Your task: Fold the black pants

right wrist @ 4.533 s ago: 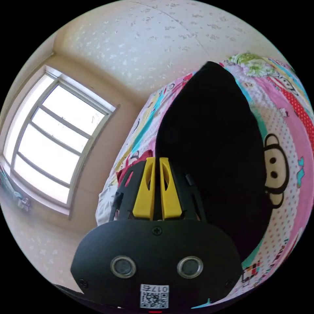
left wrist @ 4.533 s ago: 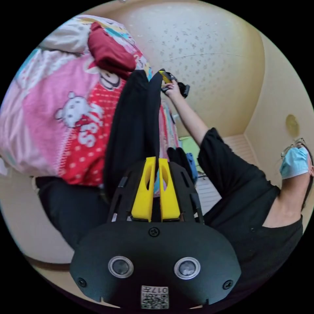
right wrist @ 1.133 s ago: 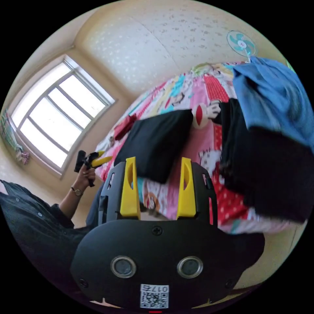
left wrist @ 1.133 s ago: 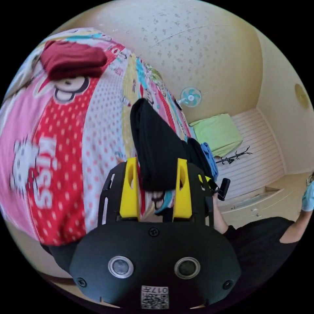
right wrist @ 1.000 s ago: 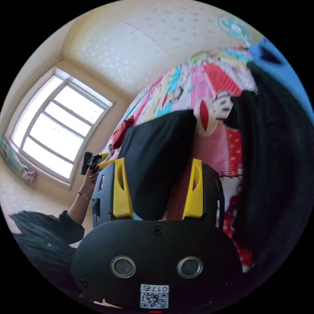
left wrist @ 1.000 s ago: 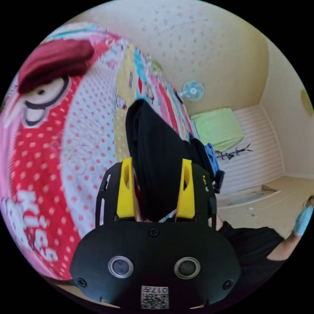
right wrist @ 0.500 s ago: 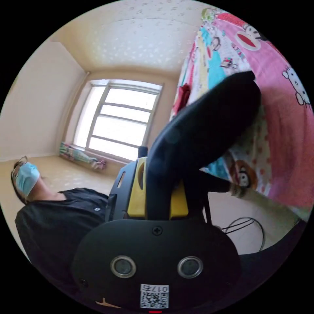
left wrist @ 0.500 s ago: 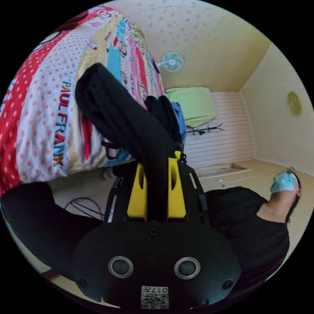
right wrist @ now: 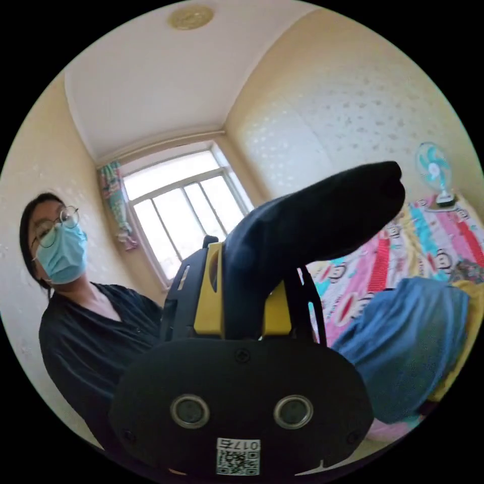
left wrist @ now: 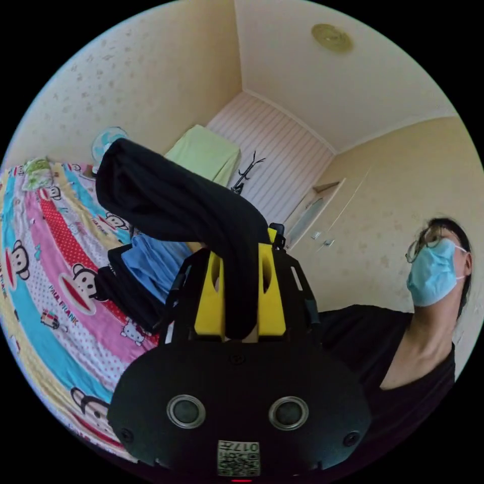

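Between the yellow jaws of the left gripper (left wrist: 241, 275) in the left gripper view, one end of the folded black pants (left wrist: 176, 201) is clamped, both jaws pressing on the cloth. The bundle rises from the jaws and bends away, held in the air clear of the bed (left wrist: 45, 282). Just past it, a blue garment (left wrist: 151, 259) lies on a dark pile (left wrist: 126, 297) by the near edge of the bed, on the cartoon-print cover. Farther off stand a fan (left wrist: 105, 142) and a coat rack (left wrist: 247, 174) by the wall.

In the right gripper view, the right gripper (right wrist: 243, 292) likewise pinches the black pants (right wrist: 322, 217) between both jaws. Beyond lie the blue garment (right wrist: 408, 333), the bed (right wrist: 438, 227), the fan (right wrist: 434, 171) and a window (right wrist: 176, 212). The person (right wrist: 85, 322) stands beside.
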Available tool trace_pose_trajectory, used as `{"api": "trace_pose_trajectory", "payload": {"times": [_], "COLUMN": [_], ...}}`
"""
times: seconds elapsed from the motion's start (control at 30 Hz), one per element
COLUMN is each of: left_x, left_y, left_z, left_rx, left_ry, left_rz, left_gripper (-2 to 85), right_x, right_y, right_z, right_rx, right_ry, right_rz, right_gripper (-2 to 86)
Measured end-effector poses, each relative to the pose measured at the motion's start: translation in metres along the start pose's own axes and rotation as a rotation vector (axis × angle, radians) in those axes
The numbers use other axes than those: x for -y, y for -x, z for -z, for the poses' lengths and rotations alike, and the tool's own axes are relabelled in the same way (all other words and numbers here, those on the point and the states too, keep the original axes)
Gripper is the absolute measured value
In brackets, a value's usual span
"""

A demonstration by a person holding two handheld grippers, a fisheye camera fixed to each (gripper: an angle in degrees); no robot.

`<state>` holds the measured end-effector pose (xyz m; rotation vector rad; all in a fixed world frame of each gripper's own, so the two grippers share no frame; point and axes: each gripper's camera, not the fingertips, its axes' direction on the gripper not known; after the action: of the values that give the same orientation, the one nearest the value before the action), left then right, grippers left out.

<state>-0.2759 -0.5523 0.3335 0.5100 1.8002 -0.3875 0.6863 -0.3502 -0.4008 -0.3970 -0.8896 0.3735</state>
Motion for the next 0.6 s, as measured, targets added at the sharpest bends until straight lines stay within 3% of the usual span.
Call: {"api": "trace_pose_trajectory", "payload": {"times": [0.13, 0.23, 0.3, 0.4, 0.47, 0.57, 0.6], "left_x": [0.016, -0.046, -0.101, -0.197, -0.251, -0.312, -0.322], "left_y": [0.090, 0.153, 0.177, 0.184, 0.181, 0.161, 0.148], "left_z": [-0.104, -0.161, -0.173, -0.135, -0.095, -0.011, 0.025], "left_rx": [-0.113, 0.036, 0.111, 0.072, 0.044, 0.195, 0.324], "left_ry": [0.132, 0.273, 0.399, 0.362, 0.317, 0.261, 0.251], "left_rz": [0.229, 0.386, 0.474, 0.593, 0.694, 0.837, 0.875], "left_gripper": [10.7, 8.3, 6.3, 5.1, 4.6, 3.9, 3.9], "right_x": [-0.012, -0.105, -0.181, -0.296, -0.373, -0.408, -0.406], "right_y": [-0.094, -0.200, -0.217, -0.175, -0.129, -0.091, -0.087], "right_z": [0.067, 0.099, 0.107, 0.094, 0.059, -0.015, -0.034], "right_rx": [-0.165, -0.474, -0.656, -0.649, -0.581, -0.546, -0.528], "right_ry": [0.095, 0.152, 0.189, 0.101, 0.085, 0.164, 0.207], "right_rz": [-0.255, -0.637, -0.791, -0.774, -0.700, -0.545, -0.499], "right_gripper": [14.4, 17.5, 18.0, 13.0, 3.9, 1.6, 1.3]}}
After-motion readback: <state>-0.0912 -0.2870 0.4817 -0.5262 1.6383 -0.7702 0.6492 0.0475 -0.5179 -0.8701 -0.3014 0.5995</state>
